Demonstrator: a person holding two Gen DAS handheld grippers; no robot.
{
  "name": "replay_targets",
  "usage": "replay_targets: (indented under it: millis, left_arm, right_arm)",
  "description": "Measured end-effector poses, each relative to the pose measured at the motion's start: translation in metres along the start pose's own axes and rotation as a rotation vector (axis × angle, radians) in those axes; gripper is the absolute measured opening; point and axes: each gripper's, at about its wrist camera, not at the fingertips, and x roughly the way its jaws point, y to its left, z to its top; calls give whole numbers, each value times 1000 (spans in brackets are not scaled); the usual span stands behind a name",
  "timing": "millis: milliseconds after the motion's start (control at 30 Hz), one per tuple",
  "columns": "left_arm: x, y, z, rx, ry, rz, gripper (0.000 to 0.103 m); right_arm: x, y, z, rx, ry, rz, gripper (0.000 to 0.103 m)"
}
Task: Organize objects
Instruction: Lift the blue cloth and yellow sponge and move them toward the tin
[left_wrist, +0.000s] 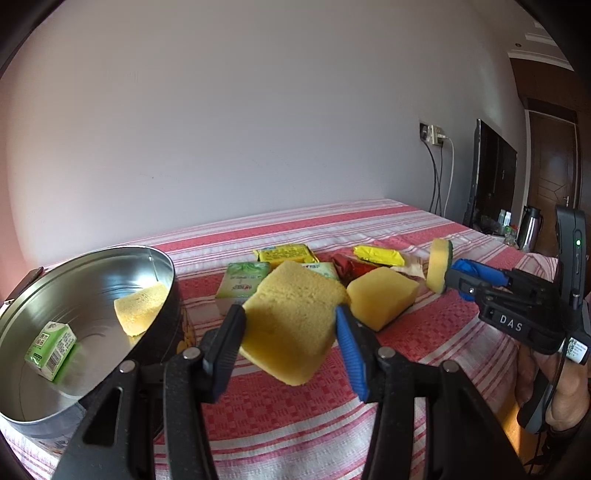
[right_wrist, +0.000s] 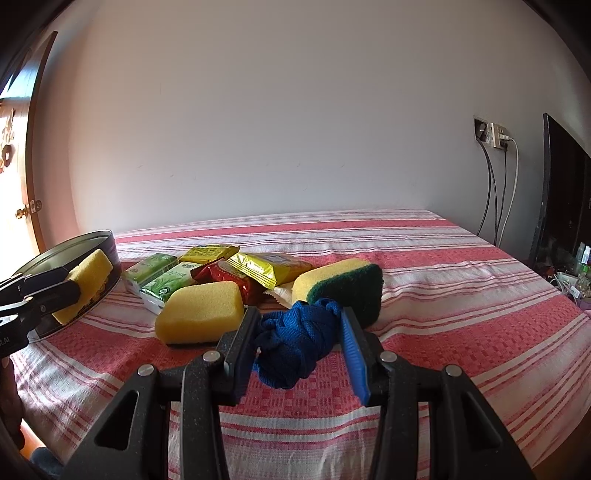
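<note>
Left wrist view: the left claw (left_wrist: 290, 341) grips a yellow sponge (left_wrist: 291, 325) just beside the round tin (left_wrist: 162, 269); carry it over the rim before letting go.

Right wrist view: the right claw (right_wrist: 297, 345) clamps a blue cord bundle (right_wrist: 295, 339) above the bed (right_wrist: 461, 314).

1. A red and white striped cloth (right_wrist: 424, 258) is spread over the surface
2. A plain pale wall (right_wrist: 277, 110) is seen behind it
3. A wall socket (right_wrist: 496, 136) with hanging cables (right_wrist: 493, 192) is fixed at the right
4. A dark screen (left_wrist: 493, 173) is stood near a wooden door (left_wrist: 552, 166)
5. A metal flask (left_wrist: 532, 223) is seen beside the door
</note>
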Motion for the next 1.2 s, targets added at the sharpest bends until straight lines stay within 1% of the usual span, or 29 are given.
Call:
replay_targets:
  millis: [300, 633, 800, 1000, 1200]
  left_arm:
    - [-8, 6, -1, -36, -40, 29, 50]
    - [-13, 14, -1, -77, -61, 37, 50]
    - [-16, 14, -2, -79, -71, 34, 50]
    - [-19, 16, -2, -90, -86, 32, 50]
    - [-23, 15, -3, -78, -109, 40, 50]
  right_arm:
    - [-1, 2, 0, 3, -7, -10, 45]
    - [-3, 31, -2, -33, -10, 47, 45]
    - [-3, 47, -3, -55, -11, 77, 46]
    - [-4, 53, -3, -61, -10, 86, 46]
    - [-7, 59, 1, -66, -25, 107, 46]
